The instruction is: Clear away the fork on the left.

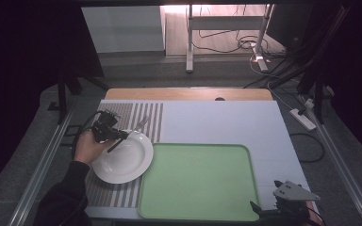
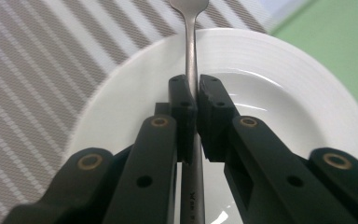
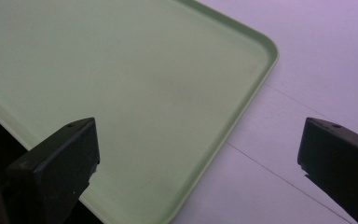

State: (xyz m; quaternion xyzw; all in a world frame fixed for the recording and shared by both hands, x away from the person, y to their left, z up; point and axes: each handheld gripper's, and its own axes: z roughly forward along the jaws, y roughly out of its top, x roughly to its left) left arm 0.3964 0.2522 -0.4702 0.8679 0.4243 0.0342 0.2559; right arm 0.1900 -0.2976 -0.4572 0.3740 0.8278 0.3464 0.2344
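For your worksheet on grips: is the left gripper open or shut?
Shut: the left gripper clamps the fork handle above the plate.

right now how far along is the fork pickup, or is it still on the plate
Done: the left gripper is shut on the fork handle, over the white plate. In hand: whether the fork has left the plate is unclear. Left: setting it down; the green tray is bare, and the right gripper waits open by its corner.

black hand-held gripper [image 2: 192, 100], brass rivets, dark sleeve [image 1: 63, 193]
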